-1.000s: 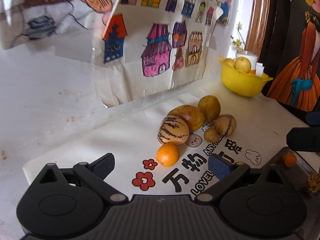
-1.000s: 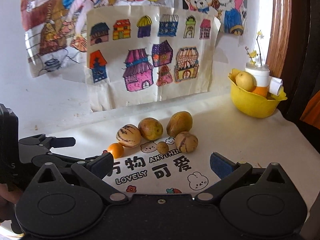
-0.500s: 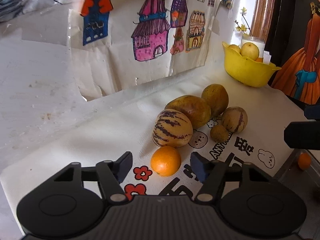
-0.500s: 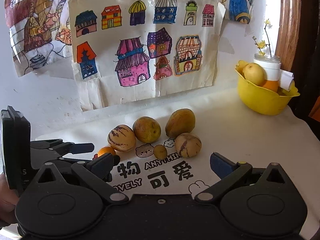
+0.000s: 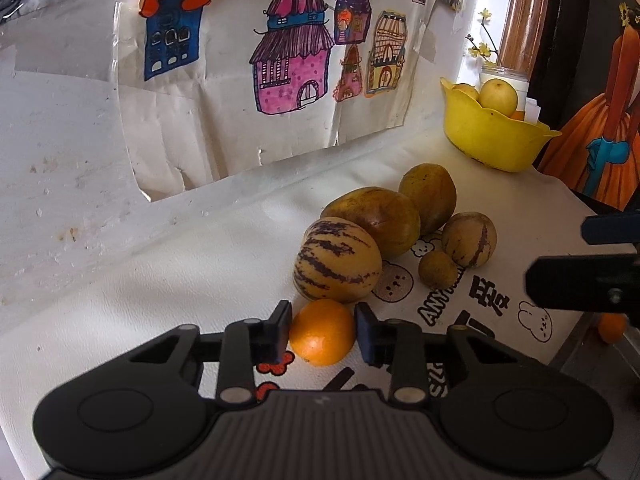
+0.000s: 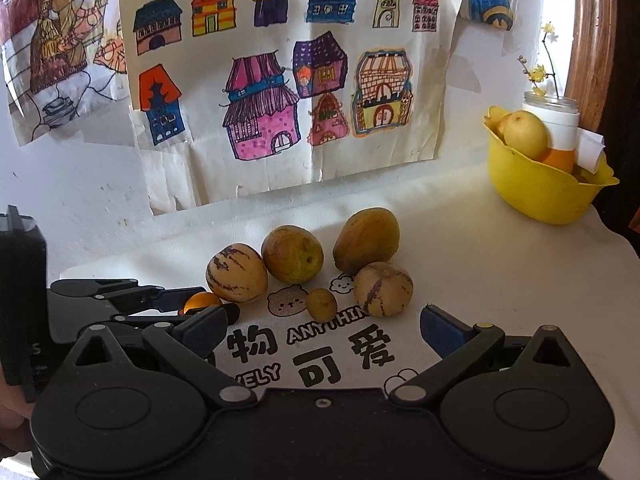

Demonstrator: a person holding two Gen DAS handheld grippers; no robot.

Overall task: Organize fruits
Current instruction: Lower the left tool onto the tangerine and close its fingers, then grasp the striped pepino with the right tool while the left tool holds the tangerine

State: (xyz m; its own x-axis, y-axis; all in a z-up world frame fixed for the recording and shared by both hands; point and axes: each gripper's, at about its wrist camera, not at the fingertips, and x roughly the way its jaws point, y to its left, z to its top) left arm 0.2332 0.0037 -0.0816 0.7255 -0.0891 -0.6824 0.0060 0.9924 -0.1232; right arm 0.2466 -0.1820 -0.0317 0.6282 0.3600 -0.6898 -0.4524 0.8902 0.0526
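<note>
My left gripper is shut on a small orange that rests on the white printed cloth. Just beyond it lie a striped melon, two brown-yellow fruits, a smaller striped fruit and a small brown fruit. A yellow bowl with fruit stands far right. In the right wrist view my right gripper is open and empty, in front of the fruit group; the orange shows partly between the left gripper's fingers.
The wall with taped house drawings stands close behind the fruit. A white jar with yellow flowers stands behind the bowl. The cloth's right edge drops off near a small orange lying lower down.
My left gripper moved forward to the orange and its fingers closed from wide open onto it. My right gripper stayed open and edged closer to the fruit.
</note>
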